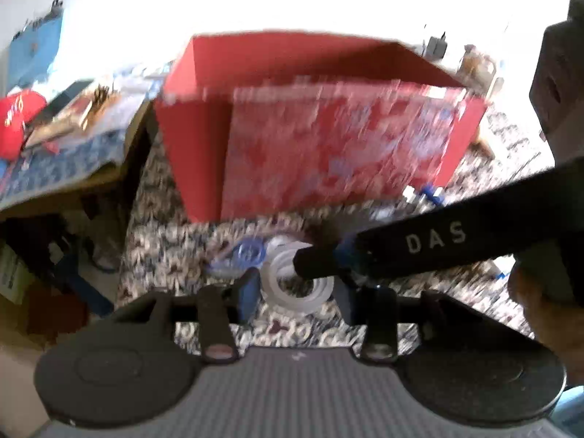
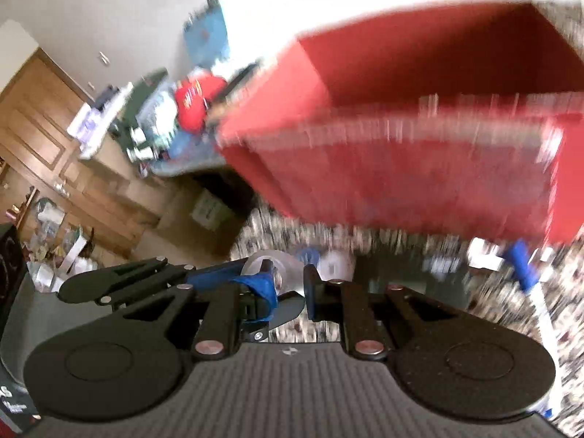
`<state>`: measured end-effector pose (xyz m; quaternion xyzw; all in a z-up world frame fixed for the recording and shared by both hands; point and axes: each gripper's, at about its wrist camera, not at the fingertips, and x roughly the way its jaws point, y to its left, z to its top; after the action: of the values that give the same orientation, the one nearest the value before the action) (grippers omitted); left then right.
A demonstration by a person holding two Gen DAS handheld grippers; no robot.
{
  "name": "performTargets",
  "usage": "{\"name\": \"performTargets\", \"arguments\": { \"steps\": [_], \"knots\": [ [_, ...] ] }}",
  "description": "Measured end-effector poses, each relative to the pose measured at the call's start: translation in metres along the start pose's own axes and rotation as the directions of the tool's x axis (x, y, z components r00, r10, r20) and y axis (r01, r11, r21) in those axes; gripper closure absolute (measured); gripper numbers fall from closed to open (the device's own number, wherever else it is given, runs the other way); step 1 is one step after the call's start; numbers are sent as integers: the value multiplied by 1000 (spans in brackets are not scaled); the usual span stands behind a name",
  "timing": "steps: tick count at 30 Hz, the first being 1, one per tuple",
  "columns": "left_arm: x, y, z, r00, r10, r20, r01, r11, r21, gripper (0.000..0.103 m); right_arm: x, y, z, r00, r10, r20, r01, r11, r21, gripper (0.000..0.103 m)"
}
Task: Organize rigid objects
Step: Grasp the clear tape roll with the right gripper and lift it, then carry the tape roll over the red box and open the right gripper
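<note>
The left gripper (image 1: 295, 292) stands at a medium width with a pad on each side of a clear tape roll (image 1: 272, 288), and the pads look pressed to its outer wall, so it appears to hold the roll. The right gripper (image 2: 290, 288) comes in from the right, its black fingers drawn together at the roll's upper rim. Whether it pinches that rim or only touches it cannot be told through the blur. A person's hand (image 1: 536, 310) grips its handle at the frame's edge.

The roll sits low over a patterned cloth (image 1: 164, 241), just in front of an open red box (image 1: 310, 127). No contents can be made out inside the box from either view, so the sorting seems to be at an early stage. The roll is grasped but not yet put away, and carrying it over the near wall of the box looks like the step in hand.

A blue ring (image 1: 248, 253) lies just beside the roll on the cloth, and a blue-handled item (image 2: 522, 259) lies near the box's right corner. Both probably still need placing. The box's tall near wall stands between the roll and the inside. The two grippers crowd each other at the roll. Off to the left, a cluttered side table (image 1: 91, 179) carries a red cap (image 1: 14, 124).
</note>
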<state>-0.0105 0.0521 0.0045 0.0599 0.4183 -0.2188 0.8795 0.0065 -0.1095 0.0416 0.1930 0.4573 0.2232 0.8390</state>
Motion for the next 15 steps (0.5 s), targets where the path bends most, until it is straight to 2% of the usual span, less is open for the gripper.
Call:
{"name": "performTargets", "arguments": {
  "steps": [5,9,13,15],
  "knots": [
    [-25,-9,41,992,-26,120,21,999,44,60,-35,10,40,990,-16,140,25,998,-62,103],
    [-31,-15,82,978,-37,207,15,994,109,60,-40,11,75,977,-45,208,69,992,-110,103],
    [-19,-17,123,966,-21,256,-22,986,163,60,-19,-1,113,976,-73,207,100,988,-120,103],
    [-7,-15,143,967,-5,255,-41,983,178,60,-5,-7,128,978,-94,187,118,986,-121,103]
  ]
}}
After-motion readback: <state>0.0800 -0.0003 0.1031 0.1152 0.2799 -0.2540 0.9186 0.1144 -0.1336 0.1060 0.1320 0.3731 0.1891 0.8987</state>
